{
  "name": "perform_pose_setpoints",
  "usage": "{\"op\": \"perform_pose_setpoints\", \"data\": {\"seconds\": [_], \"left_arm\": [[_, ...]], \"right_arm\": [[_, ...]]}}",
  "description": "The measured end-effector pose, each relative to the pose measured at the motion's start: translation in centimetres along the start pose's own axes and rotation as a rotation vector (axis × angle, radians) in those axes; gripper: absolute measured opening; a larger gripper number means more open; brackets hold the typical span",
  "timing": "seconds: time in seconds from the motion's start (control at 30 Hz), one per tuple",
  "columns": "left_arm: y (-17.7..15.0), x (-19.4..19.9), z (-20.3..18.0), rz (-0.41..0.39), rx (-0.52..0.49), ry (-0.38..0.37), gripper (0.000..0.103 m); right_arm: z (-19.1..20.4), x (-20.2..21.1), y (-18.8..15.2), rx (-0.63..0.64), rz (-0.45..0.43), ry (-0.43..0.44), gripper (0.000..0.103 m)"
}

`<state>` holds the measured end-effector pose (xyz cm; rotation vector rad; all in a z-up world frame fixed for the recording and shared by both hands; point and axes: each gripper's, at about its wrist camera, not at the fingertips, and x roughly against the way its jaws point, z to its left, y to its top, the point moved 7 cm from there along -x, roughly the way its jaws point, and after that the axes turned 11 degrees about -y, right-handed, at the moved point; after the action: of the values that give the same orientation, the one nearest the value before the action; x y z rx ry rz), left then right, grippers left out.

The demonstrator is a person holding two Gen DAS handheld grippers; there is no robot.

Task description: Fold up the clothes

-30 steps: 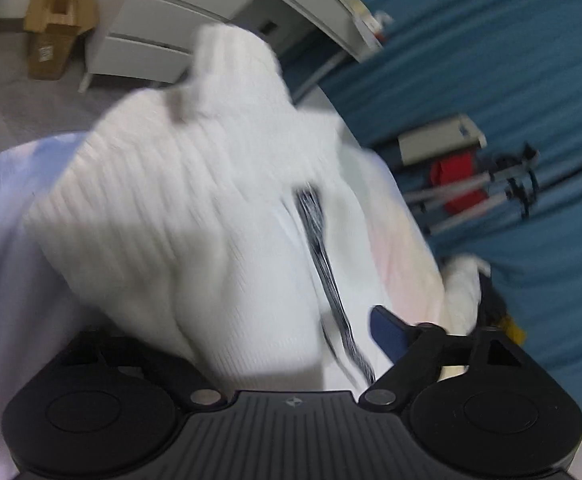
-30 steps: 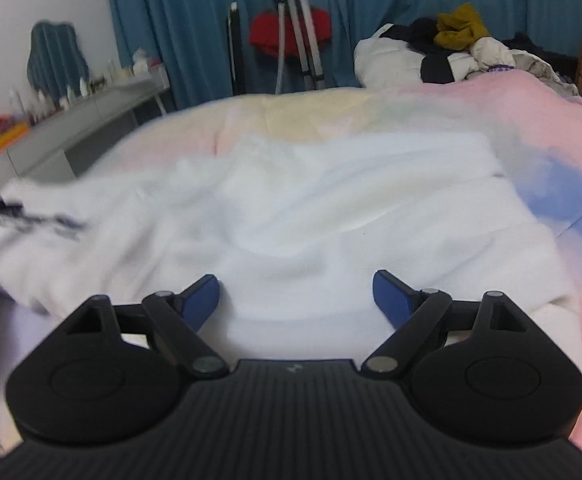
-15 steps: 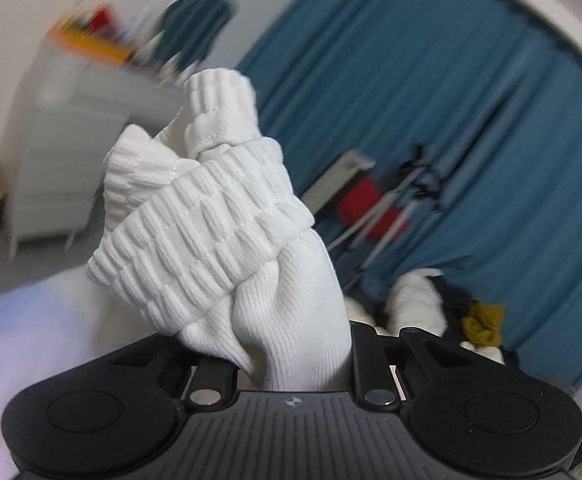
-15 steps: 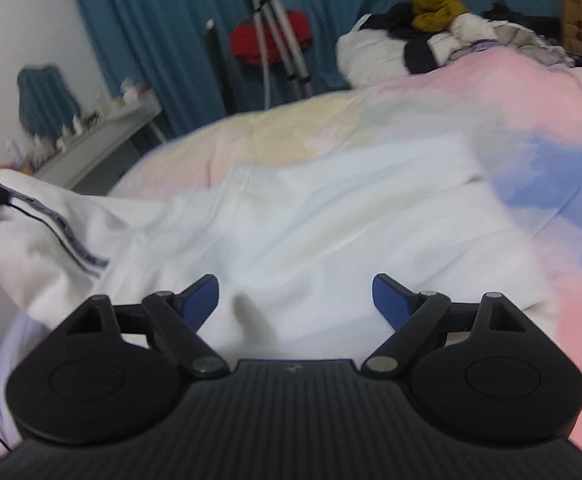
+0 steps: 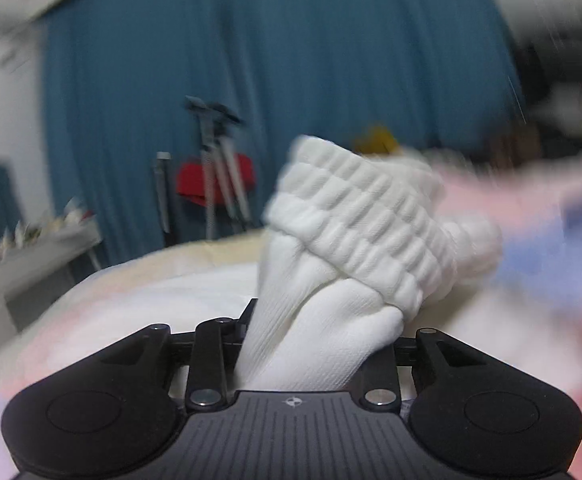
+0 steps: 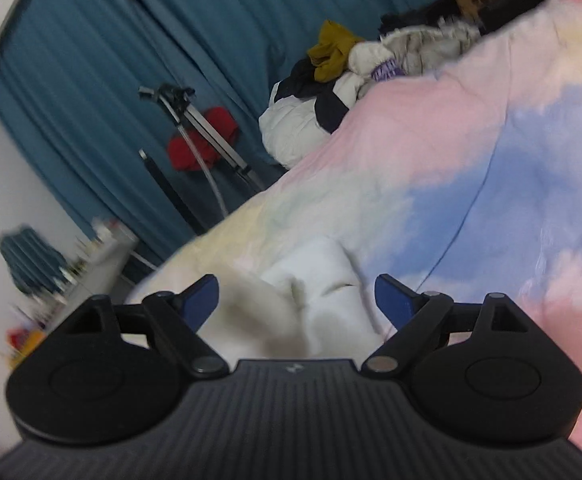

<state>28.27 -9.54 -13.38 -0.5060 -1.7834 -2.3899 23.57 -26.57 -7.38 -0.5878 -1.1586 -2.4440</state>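
My left gripper (image 5: 315, 344) is shut on a white knit garment (image 5: 343, 248) by its ribbed cuff, which stands up bunched between the jaws above the bed. Its fingertips are hidden by the cloth. My right gripper (image 6: 297, 300) is open and empty, its blue fingers (image 6: 391, 296) spread just above a rumpled part of the white garment (image 6: 315, 284) lying on the pastel bedspread (image 6: 471, 168).
A pile of other clothes (image 6: 351, 80) lies at the far end of the bed. A tripod (image 6: 195, 128) with a red item stands by the blue curtain (image 6: 171, 40). A white cluttered desk (image 6: 91, 256) is at the left.
My left gripper has swung the held cuff rightward, now facing the curtain and bed. My right gripper has tilted and moved over the garment's edge, still open.
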Motion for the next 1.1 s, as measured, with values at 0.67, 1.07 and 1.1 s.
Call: {"op": "perform_pose_setpoints", "data": {"seconds": [0.67, 1.07, 1.1], "left_arm": [[-6.5, 6.4, 3.1, 0.150, -0.361, -0.277, 0.072], [-1.4, 8.3, 3.3, -0.063, -0.183, -0.309, 0.020], [-0.4, 9.1, 3.1, -0.098, -0.161, -0.314, 0.020]], "right_arm": [[4.3, -11.1, -2.5, -0.006, 0.346, 0.296, 0.088], [7.9, -8.0, 0.2, 0.134, 0.098, 0.249, 0.040], [8.5, -7.0, 1.1, 0.150, 0.056, 0.257, 0.040]]}}
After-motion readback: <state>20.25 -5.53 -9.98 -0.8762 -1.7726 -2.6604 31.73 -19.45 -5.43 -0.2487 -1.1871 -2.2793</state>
